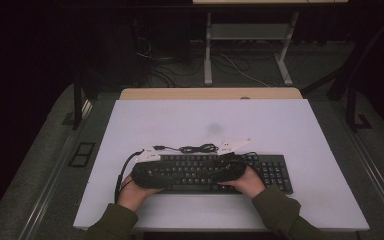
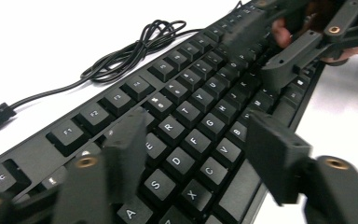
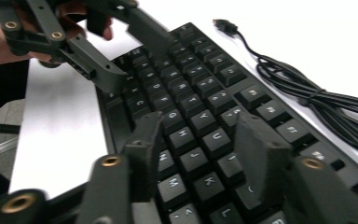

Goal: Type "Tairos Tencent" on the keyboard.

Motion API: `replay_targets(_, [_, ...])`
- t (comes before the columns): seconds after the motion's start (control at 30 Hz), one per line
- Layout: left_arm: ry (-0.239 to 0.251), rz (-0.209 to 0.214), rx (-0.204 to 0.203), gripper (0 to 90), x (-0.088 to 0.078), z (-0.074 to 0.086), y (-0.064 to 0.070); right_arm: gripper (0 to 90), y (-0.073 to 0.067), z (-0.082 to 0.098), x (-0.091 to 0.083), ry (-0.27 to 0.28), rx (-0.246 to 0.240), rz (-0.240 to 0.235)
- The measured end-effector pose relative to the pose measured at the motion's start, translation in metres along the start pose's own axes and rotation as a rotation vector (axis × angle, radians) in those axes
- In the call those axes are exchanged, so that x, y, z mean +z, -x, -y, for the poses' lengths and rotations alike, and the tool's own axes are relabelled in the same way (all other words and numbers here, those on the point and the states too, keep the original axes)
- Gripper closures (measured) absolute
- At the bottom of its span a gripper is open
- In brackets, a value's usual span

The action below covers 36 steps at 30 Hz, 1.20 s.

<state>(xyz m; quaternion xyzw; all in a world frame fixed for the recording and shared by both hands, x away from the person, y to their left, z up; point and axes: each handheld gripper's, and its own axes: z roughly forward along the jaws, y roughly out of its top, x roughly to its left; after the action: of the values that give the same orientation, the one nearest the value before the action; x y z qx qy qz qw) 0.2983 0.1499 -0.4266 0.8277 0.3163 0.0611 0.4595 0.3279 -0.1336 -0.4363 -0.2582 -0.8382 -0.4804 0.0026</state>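
Note:
A black keyboard (image 1: pixel 276 173) lies along the near middle of the white table top (image 1: pixel 205 117). Its coiled black cable (image 1: pixel 198 148) rests just behind it, the plug (image 3: pixel 223 24) lying free. Both grippers hover low over the keys, pointing toward each other. My left gripper (image 2: pixel 198 140) is open, its jaws spread above the left letter keys without pressing on them. My right gripper (image 3: pixel 200 135) is open too, over the right letter keys. In the high view the left gripper (image 1: pixel 172 175) and the right gripper (image 1: pixel 225 170) cover the keyboard's left and middle.
A person's hands and green sleeves (image 1: pixel 275 210) come in from the bottom edge. Behind the white top runs a wooden strip (image 1: pixel 210 93). Beyond it stand a metal desk frame (image 1: pixel 250 32) and loose floor cables (image 1: pixel 235 67). Dark posts flank the table.

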Motion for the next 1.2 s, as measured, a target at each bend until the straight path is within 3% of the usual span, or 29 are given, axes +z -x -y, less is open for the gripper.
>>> replay_targets(0.17, [0.001,0.016,0.004,61.3,-0.001,0.000,0.002,36.8,0.004,0.001,-0.001,0.005,0.014,0.032])
replay_targets(0.47, [-0.034,0.058,0.012,88.1,0.003,0.001,0.003,32.0,0.008,0.001,-0.004,0.030,0.031,0.055])
replay_targets(0.9, [-0.089,0.083,0.028,88.9,0.009,0.003,0.005,28.9,0.009,0.000,-0.007,0.044,0.033,0.073])
replay_targets(1.2, [-0.114,0.077,0.030,88.9,0.012,0.004,0.006,28.9,0.009,0.000,-0.007,0.047,0.035,0.071])
